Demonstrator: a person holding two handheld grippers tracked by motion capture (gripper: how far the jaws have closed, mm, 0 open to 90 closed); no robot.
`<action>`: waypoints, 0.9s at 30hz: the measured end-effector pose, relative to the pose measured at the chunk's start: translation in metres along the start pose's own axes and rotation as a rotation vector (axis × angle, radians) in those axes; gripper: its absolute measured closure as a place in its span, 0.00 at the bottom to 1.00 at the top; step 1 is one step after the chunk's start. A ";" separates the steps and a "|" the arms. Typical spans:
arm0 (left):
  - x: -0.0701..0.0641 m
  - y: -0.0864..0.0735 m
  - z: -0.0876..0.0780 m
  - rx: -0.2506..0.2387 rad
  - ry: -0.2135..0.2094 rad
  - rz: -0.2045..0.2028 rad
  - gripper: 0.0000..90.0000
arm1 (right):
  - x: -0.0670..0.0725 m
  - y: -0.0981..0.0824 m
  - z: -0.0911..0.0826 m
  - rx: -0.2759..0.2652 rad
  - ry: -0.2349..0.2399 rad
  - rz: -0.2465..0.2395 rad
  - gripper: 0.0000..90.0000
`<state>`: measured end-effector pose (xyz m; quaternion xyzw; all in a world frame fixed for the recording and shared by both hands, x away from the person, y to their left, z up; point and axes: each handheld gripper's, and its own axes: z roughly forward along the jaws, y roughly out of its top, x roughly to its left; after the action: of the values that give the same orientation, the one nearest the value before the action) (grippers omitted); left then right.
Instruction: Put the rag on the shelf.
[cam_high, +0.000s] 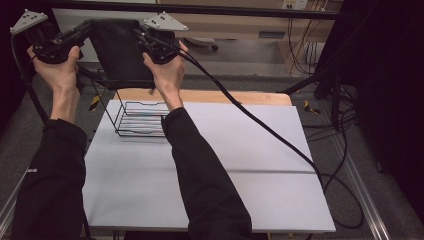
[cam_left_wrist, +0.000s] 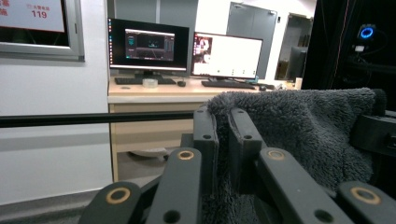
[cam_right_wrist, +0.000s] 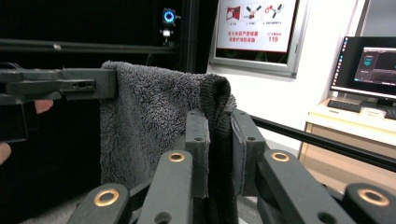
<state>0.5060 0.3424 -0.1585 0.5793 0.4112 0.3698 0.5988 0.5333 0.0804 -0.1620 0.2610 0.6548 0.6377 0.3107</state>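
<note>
Both claws, left claw (cam_left_wrist: 223, 140) and right claw (cam_right_wrist: 219, 149), clench the dark towel's (cam_high: 120, 50) top corners, hanging it between them.

Fleecy dark towel (cam_right_wrist: 154, 121), matt black jaws.
I see a thin wire rack (cam_high: 140, 119) on a smooth matt table (cam_high: 260, 165).

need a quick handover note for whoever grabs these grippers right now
Left gripper: shut on one top corner of the dark towel.
Right gripper: shut on the other top corner.
The towel hangs spread between them, held up beyond the far end of the table. The wire rack stands on the table's far left part, nothing on it.
Done: towel picked up and spread.
Left: probably drape it on the rack.
</note>
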 end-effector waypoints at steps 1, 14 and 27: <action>0.001 -0.002 0.000 0.008 0.001 0.006 0.92 | 0.000 -0.002 0.001 0.012 0.003 0.003 0.88; 0.001 -0.023 -0.013 0.004 -0.065 0.014 0.92 | -0.001 -0.024 -0.007 0.016 0.045 0.022 0.88; -0.004 -0.032 -0.032 -0.016 -0.092 0.043 0.92 | 0.009 -0.034 -0.024 0.001 0.076 -0.037 0.88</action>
<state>0.4741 0.3492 -0.1903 0.5997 0.3679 0.3587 0.6134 0.5113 0.0688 -0.1963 0.2246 0.6712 0.6410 0.2970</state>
